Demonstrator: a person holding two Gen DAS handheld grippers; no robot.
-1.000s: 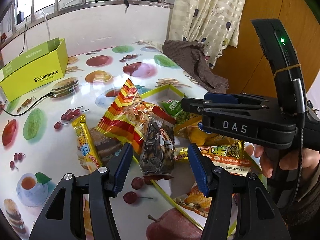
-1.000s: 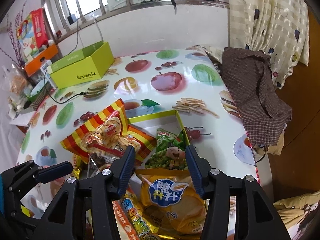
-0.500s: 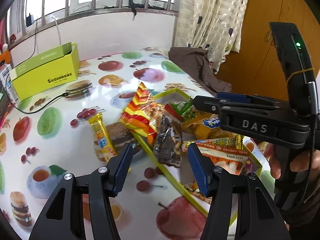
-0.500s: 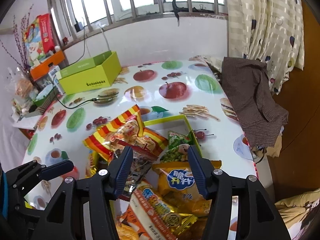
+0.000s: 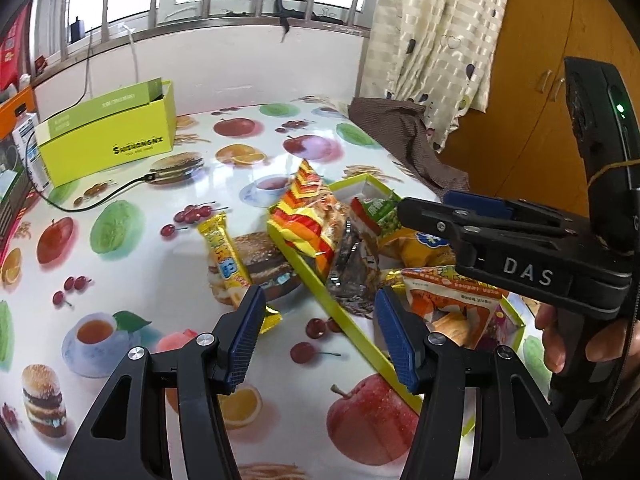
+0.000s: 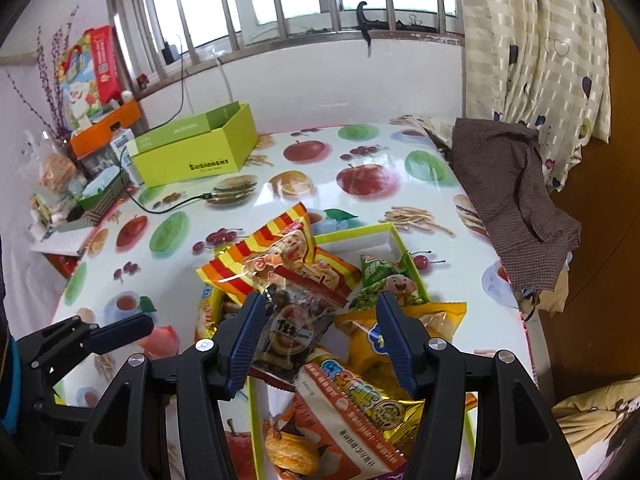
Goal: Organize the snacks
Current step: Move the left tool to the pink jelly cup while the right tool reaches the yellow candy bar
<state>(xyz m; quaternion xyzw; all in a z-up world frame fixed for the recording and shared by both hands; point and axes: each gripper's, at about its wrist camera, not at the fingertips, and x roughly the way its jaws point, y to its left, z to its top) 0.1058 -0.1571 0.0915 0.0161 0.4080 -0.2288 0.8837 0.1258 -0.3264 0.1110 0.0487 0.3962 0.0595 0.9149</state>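
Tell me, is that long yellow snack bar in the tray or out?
Out. The yellow snack bar lies on the tablecloth, left of the tray's green rim.

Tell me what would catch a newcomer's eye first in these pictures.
First the heap of bright snack bags, topped by a red-and-yellow striped bag, piled in a shallow yellow-green tray near the table's right edge. Next the glossy fruit-and-burger tablecloth, with one yellow snack bar lying on it outside the tray. At the back stands an open lime-green box below the barred window.

table [image 5: 120, 360] | green box [image 5: 108, 140] | tray [image 5: 340, 312] | yellow bar [image 5: 224, 260] | brown cloth [image 6: 512, 184]
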